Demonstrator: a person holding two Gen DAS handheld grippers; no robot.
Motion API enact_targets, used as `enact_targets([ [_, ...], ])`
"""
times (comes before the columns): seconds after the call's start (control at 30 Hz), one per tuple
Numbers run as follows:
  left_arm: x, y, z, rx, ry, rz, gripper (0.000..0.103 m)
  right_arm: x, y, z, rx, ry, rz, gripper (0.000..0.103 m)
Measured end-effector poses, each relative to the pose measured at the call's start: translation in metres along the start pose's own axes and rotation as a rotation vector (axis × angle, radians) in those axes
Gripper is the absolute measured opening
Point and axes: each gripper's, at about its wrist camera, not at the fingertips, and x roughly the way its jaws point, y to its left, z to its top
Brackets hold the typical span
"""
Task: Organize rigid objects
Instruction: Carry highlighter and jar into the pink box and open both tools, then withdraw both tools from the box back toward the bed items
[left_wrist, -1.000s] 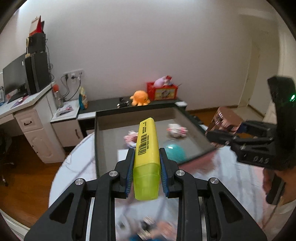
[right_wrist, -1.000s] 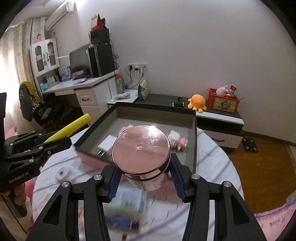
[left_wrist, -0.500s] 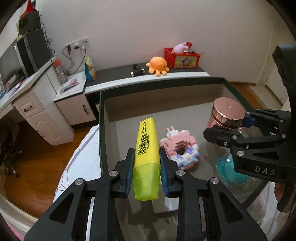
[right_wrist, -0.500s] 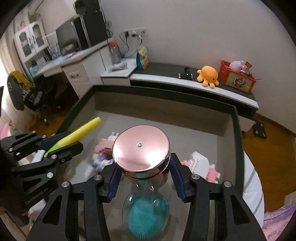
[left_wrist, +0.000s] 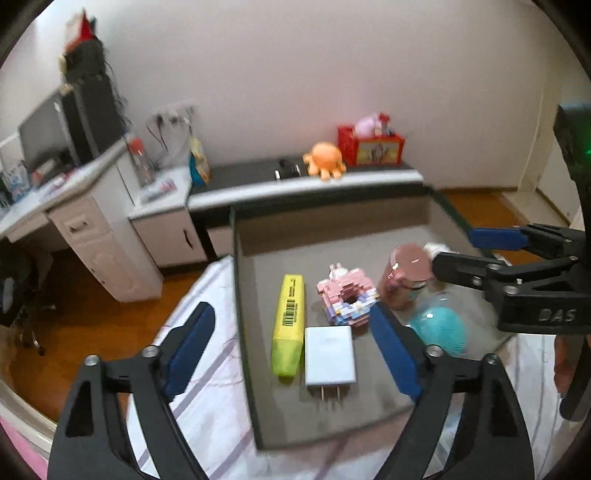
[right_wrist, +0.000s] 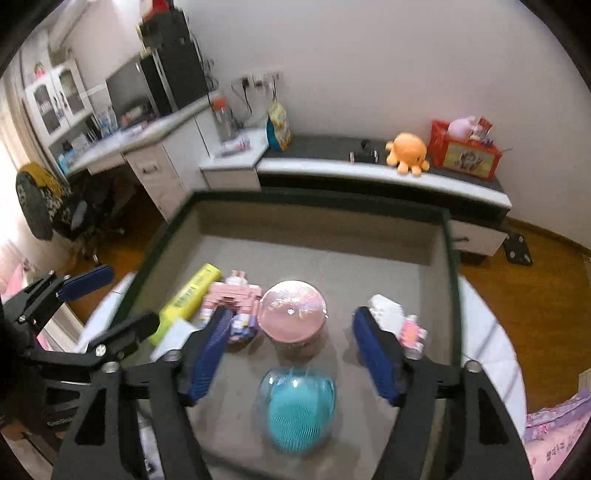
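Hovering over the grey tray (left_wrist: 332, 240), the left gripper (left_wrist: 291, 347) has just been opening and gapes wide, the yellow highlighter (left_wrist: 288, 317) lying free between its fingers beside a white charger (left_wrist: 328, 354). The right gripper (right_wrist: 290, 350) has likewise just been opening wide, with the pink-lidded jar (right_wrist: 291, 310) standing untouched just ahead between its fingers.

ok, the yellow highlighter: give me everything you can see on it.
The highlighter is a chunky yellow plastic marker with a greener cap end and a black barcode printed along its body. It lies flat on the grey floor of the tray, near the left wall, right beside the white charger. The left tongs stand open, clear of it.
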Motion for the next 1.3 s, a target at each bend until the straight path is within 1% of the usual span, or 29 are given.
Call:
enact_targets([
  [0.07, -0.03, -0.002, -0.006, -0.003, -0.061, 0.015, 0.093, -0.032, 0.004, -0.009, -0.005, -0.061, -0.003, 0.081],
  [0.13, -0.066, -0.004, -0.013, -0.017, -0.133, 0.034, 0.102, -0.061, 0.009, -0.02, -0.008, -0.104, -0.004, 0.081],
  [0.17, -0.082, -0.006, -0.018, -0.023, -0.168, 0.04, 0.102, -0.082, 0.012, -0.03, -0.009, -0.14, -0.011, 0.083],
  [0.2, -0.102, -0.009, -0.025, -0.033, -0.21, 0.044, 0.103, -0.094, 0.014, -0.036, -0.013, -0.161, -0.02, 0.084],
  [0.27, -0.134, -0.014, -0.039, -0.047, -0.264, 0.056, 0.103, -0.118, 0.02, -0.053, -0.02, -0.204, -0.025, 0.084],
  [0.33, -0.166, -0.021, -0.054, -0.06, -0.337, 0.092, 0.103, -0.143, 0.024, -0.073, -0.009, -0.243, -0.035, 0.084],
  [0.4, -0.194, -0.031, -0.072, -0.056, -0.408, 0.148, 0.103, -0.163, 0.03, -0.092, -0.006, -0.283, -0.043, 0.084],
  [0.5, -0.223, -0.041, -0.093, -0.042, -0.457, 0.188, 0.103, -0.191, 0.039, -0.119, -0.016, -0.347, -0.084, 0.085],
  [0.6, -0.242, -0.052, -0.109, -0.025, -0.484, 0.2, 0.103, -0.217, 0.049, -0.143, -0.035, -0.41, -0.119, 0.086],
  [0.67, -0.252, -0.063, -0.122, -0.021, -0.488, 0.206, 0.103, -0.236, 0.056, -0.16, -0.024, -0.475, -0.139, 0.086],
  [0.73, -0.262, -0.073, -0.136, -0.022, -0.499, 0.201, 0.103, -0.249, 0.062, -0.174, -0.023, -0.521, -0.158, 0.086],
  [0.83, -0.276, -0.083, -0.154, -0.032, -0.514, 0.194, 0.103, -0.264, 0.071, -0.197, -0.021, -0.605, -0.212, 0.086],
  [0.9, -0.284, -0.088, -0.165, -0.038, -0.528, 0.189, 0.103, -0.273, 0.073, -0.213, -0.01, -0.639, -0.26, 0.086],
  [0.93, -0.285, -0.088, -0.169, -0.043, -0.526, 0.186, 0.103, -0.276, 0.075, -0.22, -0.006, -0.657, -0.271, 0.086],
  [1.1, -0.294, -0.089, -0.187, -0.052, -0.532, 0.186, 0.103, -0.284, 0.074, -0.243, 0.02, -0.703, -0.316, 0.086],
  [1.17, -0.293, -0.089, -0.19, -0.055, -0.522, 0.184, 0.103, -0.284, 0.073, -0.25, 0.027, -0.727, -0.332, 0.086],
  [1.23, -0.292, -0.088, -0.193, -0.055, -0.511, 0.183, 0.103, -0.285, 0.075, -0.255, 0.029, -0.73, -0.342, 0.086],
  [1.3, -0.292, -0.087, -0.195, -0.055, -0.511, 0.198, 0.103, -0.284, 0.077, -0.255, 0.027, -0.725, -0.344, 0.086],
])
